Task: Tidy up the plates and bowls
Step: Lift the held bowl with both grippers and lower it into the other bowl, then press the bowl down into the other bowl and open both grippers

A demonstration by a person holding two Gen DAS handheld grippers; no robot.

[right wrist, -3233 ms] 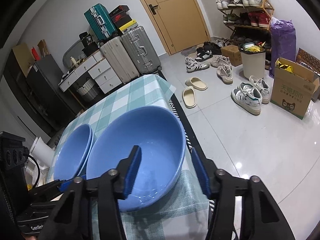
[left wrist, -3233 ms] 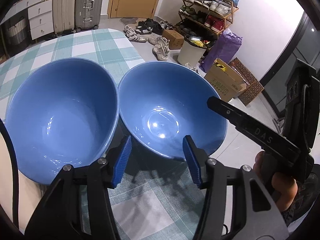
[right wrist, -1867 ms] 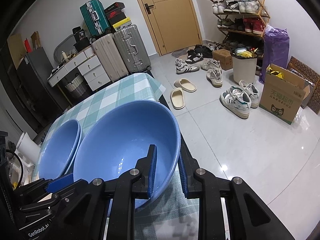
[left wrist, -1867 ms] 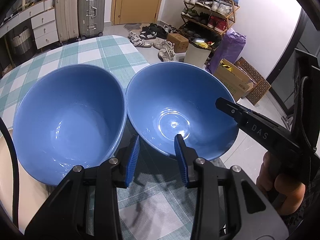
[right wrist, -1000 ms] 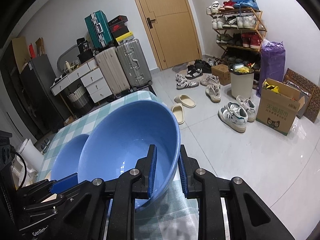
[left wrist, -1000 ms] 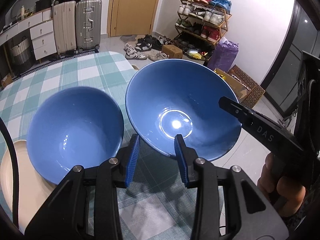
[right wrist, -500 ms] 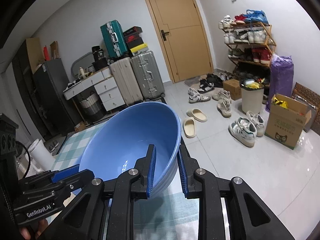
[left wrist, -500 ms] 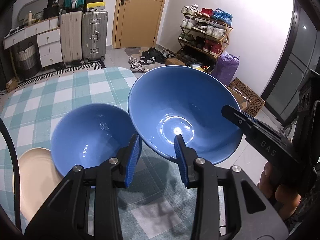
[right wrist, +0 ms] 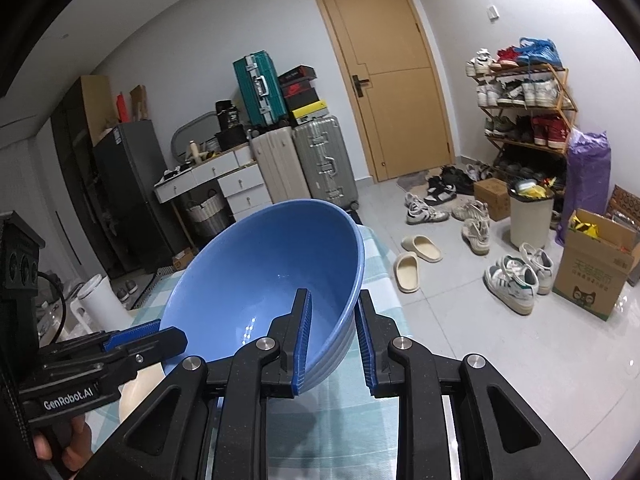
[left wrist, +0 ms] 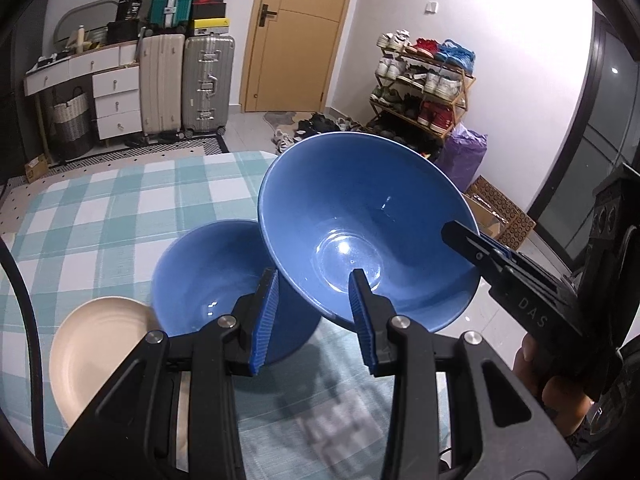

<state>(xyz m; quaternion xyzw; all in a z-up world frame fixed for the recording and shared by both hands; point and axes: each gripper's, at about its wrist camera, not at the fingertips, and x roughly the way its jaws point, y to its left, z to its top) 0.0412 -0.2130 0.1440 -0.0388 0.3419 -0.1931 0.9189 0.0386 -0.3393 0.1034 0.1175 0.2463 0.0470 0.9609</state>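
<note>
The big blue bowl (left wrist: 360, 216) is held up off the table, tilted, with its near rim gripped on two sides: the left gripper (left wrist: 314, 314) has its blue pads narrowed onto the rim nearest that camera, one pad inside the bowl and one under it, and the right gripper (right wrist: 332, 334) pinches the rim from the other side, one pad inside and one against the outer wall. In the left wrist view the right gripper's black finger reaches in to the bowl's right edge. Below and to the left of the lifted bowl a second blue bowl (left wrist: 204, 280) sits on the table (left wrist: 100, 216), which is covered with a green and white checked cloth, and the lifted bowl overlaps its right rim in the view. A cream plate (left wrist: 96, 344) lies just beside that second bowl, at its left. Beyond the table stand suitcases (left wrist: 188, 80), a wooden door (left wrist: 300, 32) and a shoe rack (left wrist: 424, 84).
</note>
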